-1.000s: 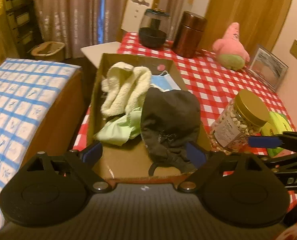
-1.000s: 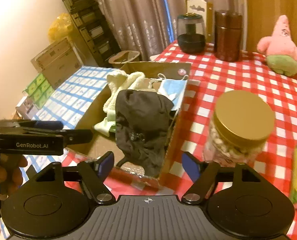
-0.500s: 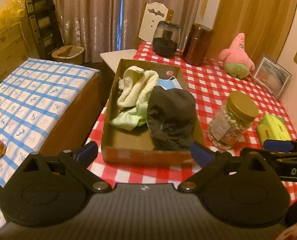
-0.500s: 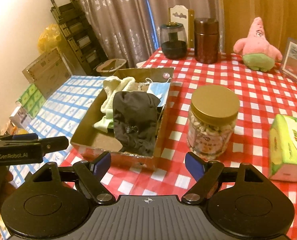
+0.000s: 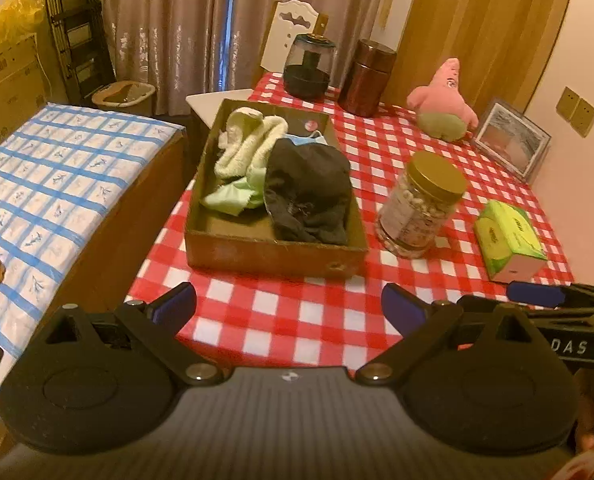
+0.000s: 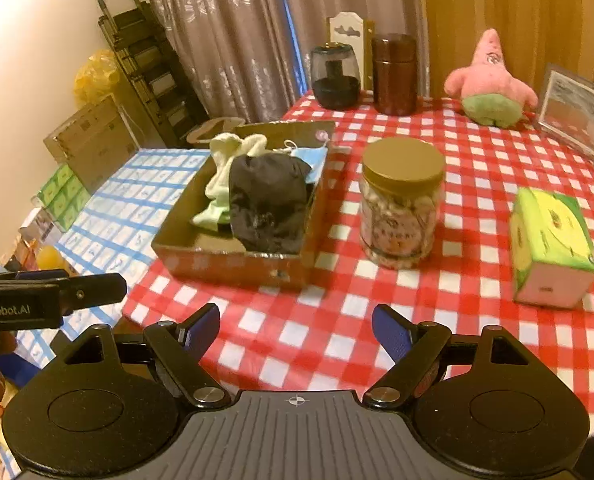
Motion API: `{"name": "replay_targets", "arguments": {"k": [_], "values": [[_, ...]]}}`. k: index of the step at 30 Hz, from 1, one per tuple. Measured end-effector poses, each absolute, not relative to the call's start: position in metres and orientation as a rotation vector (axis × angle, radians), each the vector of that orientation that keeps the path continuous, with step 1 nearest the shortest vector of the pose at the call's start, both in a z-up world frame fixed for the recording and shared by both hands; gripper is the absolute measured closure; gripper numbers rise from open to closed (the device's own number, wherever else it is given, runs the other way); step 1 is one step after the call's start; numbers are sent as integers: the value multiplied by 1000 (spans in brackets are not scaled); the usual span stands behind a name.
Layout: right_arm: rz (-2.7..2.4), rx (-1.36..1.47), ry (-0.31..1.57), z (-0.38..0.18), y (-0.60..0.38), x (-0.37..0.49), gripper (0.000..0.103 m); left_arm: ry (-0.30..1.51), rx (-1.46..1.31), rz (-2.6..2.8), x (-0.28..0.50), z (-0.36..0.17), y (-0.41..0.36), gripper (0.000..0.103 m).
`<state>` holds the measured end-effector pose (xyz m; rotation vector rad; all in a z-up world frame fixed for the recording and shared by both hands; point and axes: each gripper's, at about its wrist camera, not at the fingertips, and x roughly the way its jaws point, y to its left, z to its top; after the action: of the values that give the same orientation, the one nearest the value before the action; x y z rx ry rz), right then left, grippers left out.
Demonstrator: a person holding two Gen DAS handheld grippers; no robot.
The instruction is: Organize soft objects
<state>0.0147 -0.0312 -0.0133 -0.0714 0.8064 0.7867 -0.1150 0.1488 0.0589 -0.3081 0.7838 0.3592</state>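
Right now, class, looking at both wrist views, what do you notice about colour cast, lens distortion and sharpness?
Left wrist view: warm orange cast, dark corners from the fisheye, the blue-checked surface bowing outward. Right wrist view: same warm tint, the tissue box slightly blurred, the nut jar only a little sharper.

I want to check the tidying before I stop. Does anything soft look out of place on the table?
Yes. The pink star-shaped plush toy sits alone at the table's far side, apart from the brown cardboard box that holds the black cloth and cream towel. Both grippers are open and empty.
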Motion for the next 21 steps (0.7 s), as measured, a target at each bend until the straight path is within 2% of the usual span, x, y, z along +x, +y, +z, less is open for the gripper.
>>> {"name": "replay_targets", "arguments": {"k": [21], "values": [[740, -72, 790, -10, -59, -24, 20, 783, -177, 377, -148, 62, 107, 5]]}}
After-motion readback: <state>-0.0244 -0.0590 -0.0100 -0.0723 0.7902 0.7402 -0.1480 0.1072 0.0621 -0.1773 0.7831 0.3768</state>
